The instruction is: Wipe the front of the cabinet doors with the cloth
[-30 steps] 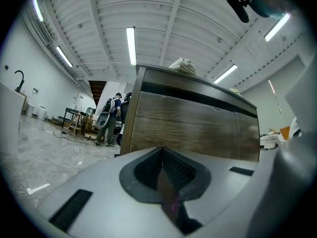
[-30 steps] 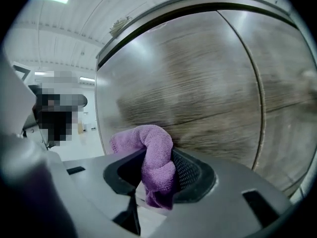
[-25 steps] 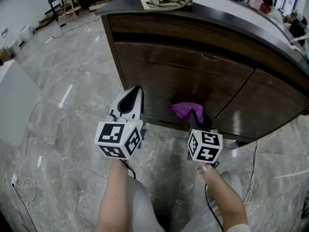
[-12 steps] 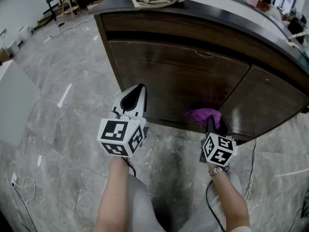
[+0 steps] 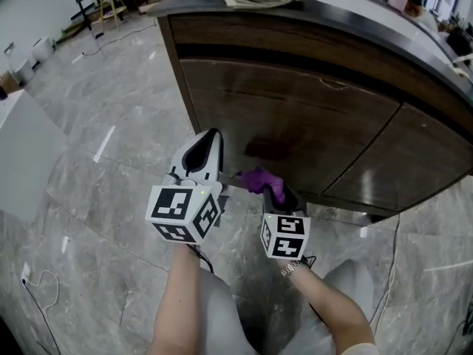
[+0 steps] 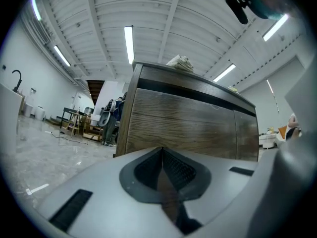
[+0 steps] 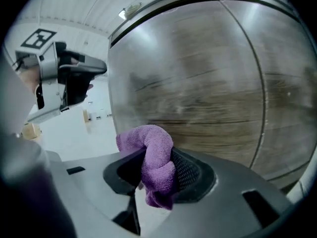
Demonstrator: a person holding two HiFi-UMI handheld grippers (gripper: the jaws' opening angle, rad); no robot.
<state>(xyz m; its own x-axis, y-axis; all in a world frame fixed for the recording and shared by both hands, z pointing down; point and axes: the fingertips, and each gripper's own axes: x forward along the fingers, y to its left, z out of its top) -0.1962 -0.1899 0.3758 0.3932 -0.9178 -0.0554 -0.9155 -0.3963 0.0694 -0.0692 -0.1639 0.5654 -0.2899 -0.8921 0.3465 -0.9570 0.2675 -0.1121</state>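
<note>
Your right gripper is clamped tight on the purple cloth. The cloth is bunched into a small wad low on the left cabinet door, near its bottom edge, touching the wood or just off it. Your left gripper is closed on nothing, just beside the right. With so little cloth past the jaws, pressing harder could scrape the hard tips on the wood, and a sweep to the left could knock the grippers together.
</note>
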